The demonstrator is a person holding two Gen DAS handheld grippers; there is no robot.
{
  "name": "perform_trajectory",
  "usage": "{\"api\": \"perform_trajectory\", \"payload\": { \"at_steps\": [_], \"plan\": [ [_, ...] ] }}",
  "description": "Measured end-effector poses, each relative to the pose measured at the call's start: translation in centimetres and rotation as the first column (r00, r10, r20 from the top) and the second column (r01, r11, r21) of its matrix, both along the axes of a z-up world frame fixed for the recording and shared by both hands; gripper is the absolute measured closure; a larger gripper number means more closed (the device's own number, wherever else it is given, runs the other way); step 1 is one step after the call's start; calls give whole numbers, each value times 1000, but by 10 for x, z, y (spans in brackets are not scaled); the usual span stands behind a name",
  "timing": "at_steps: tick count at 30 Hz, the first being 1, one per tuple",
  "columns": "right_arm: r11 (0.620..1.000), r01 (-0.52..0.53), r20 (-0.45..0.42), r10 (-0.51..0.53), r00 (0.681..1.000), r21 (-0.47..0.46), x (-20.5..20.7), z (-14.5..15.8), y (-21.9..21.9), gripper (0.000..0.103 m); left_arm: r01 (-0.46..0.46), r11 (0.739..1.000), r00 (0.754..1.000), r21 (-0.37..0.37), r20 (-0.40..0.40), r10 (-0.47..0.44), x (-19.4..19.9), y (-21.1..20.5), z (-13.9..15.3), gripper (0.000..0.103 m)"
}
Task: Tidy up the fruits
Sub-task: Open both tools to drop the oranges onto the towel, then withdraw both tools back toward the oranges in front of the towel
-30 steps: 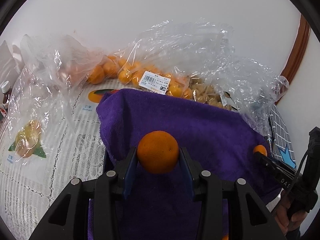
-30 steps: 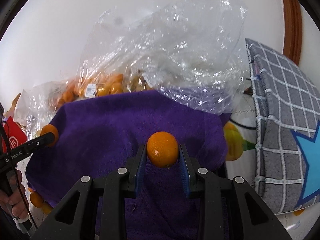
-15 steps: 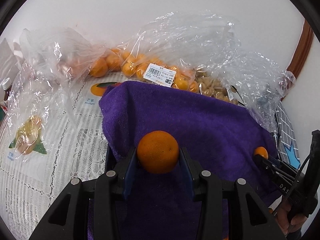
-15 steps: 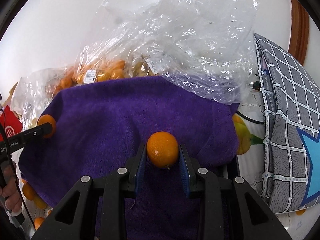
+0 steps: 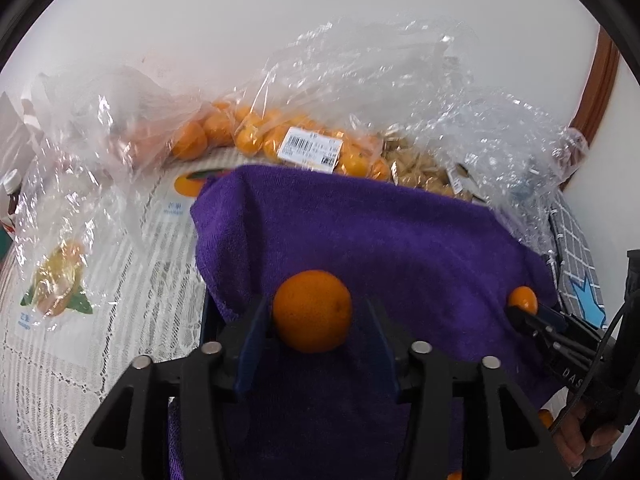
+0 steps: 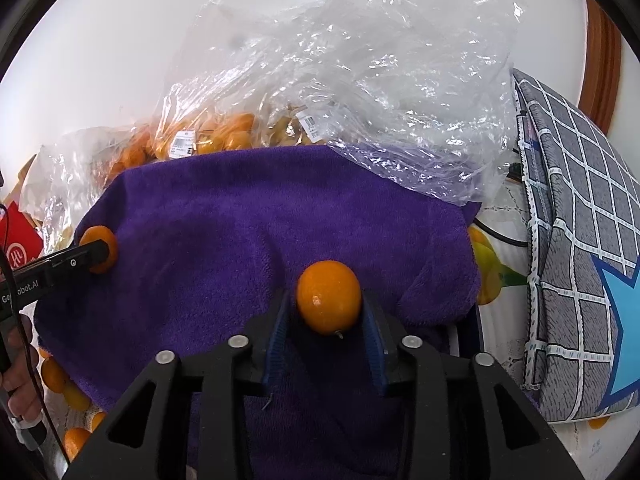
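An orange lies between the jaws of my left gripper, over a purple towel. These jaws are opening, and a gap shows beside the right pad. My right gripper has a second orange between its jaws. They are opening too, with the pads slightly clear of the fruit. Each gripper appears in the other's view at the towel's edge: the left gripper and the right gripper, each tip with its orange.
Clear plastic bags of oranges and other produce lie along the wall behind the towel. A grey checked cushion stands to the right. Loose oranges lie at the towel's left edge. A lace tablecloth covers the table.
Both pairs of jaws have spread a little, so the pads no longer squeeze the oranges. Both oranges stay between the jaws over the towel.
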State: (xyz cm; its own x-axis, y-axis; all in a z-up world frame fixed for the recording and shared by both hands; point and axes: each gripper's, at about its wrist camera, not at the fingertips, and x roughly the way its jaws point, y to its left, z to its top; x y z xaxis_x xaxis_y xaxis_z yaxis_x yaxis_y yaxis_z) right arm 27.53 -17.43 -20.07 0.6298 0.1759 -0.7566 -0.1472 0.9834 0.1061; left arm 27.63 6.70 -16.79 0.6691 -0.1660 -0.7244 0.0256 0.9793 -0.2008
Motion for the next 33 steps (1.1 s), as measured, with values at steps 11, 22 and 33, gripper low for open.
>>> {"api": "perform_trajectory", "payload": {
  "at_steps": [11,22,33],
  "plan": [
    [998,28,110,-34,993,51,-22,29,-4,27,-17,997,992,-76,125,26,-16,7,28,44],
    [999,32,197,-26,980,-24,-82,81,-3,27,-21,998,984,-55,175,30,-55,1,54,44],
    [1000,-4,60,2,998,31,-133,53,-8,33,-45,997,992,-61,118,52,-126,41,36,44]
  ]
}}
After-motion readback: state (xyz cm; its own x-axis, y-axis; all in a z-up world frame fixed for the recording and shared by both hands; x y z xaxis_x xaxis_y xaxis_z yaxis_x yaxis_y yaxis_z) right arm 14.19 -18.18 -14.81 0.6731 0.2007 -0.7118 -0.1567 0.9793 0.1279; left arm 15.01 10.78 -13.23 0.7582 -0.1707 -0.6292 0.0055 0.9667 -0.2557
